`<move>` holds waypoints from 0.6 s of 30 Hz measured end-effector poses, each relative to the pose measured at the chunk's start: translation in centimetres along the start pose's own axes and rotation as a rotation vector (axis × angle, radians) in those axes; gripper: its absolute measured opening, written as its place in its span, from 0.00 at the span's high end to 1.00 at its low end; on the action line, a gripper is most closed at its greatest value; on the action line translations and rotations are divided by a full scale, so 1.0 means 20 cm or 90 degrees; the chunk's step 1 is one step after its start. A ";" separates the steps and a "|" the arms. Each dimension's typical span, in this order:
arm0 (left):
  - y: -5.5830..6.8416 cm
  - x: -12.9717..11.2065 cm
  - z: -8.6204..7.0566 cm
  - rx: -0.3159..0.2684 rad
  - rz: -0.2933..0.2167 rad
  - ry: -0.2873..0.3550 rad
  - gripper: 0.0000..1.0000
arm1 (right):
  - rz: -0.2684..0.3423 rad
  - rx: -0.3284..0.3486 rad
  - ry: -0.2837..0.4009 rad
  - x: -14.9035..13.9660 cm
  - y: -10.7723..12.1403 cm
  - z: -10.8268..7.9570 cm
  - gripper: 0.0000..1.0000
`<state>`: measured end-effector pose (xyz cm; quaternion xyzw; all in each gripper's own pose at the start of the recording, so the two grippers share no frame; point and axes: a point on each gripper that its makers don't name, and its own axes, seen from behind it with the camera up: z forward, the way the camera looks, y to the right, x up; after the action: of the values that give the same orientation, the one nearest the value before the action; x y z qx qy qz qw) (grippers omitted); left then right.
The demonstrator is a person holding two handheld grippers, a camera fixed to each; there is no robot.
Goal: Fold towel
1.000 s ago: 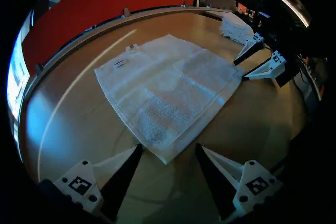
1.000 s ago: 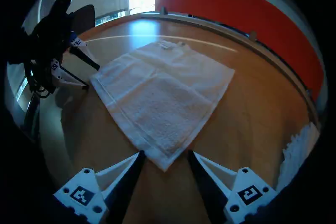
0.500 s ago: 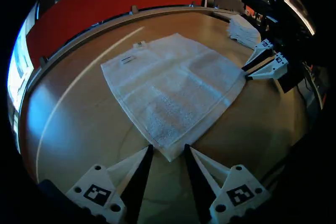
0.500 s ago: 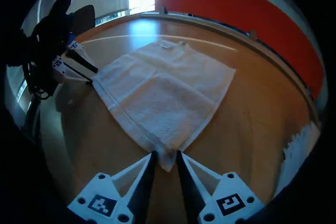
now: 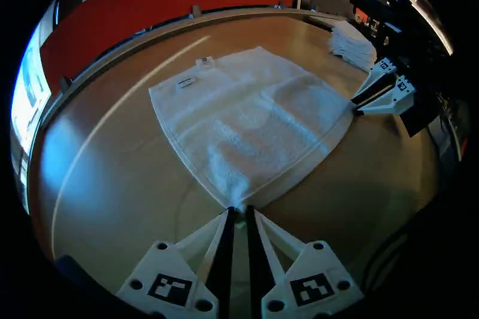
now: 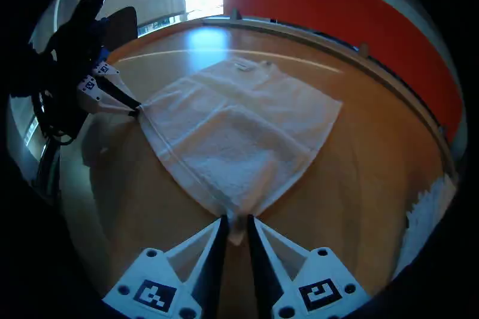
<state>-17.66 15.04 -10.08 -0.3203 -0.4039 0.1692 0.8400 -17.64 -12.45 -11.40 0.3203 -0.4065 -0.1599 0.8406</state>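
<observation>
My left gripper (image 5: 239, 214) and right gripper (image 6: 235, 226) hold jaws closed on neighbouring corners of the towel (image 5: 251, 115), apparently pinching cloth. It lies flat on the tabletop (image 5: 108, 169), ready for folding over.

The towel (image 5: 251, 121) lies mid-frame on the table (image 5: 108, 169), its near corner between the fingers of the left gripper (image 5: 239, 214) at bottom centre. At the right, the right gripper (image 5: 354, 108) grips another corner, with a towel stack (image 5: 352, 43) behind it.
</observation>
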 end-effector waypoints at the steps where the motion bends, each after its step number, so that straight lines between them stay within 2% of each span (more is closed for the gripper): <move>1: 0.00 0.00 -0.01 -0.002 -0.004 -0.001 0.87 | 0.004 -0.001 0.002 0.01 0.00 0.00 0.84; 4: 0.02 0.00 -0.02 -0.013 -0.015 0.000 0.87 | 0.013 -0.015 0.011 0.04 0.02 -0.02 0.91; 18: 0.01 0.08 -0.08 -0.006 -0.035 0.019 0.88 | 0.021 -0.021 0.036 0.11 0.02 -0.08 0.91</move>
<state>-15.40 15.53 -10.01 -0.3153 -0.4009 0.1394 0.8488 -15.04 -12.69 -10.57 0.3039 -0.3853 -0.1438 0.8594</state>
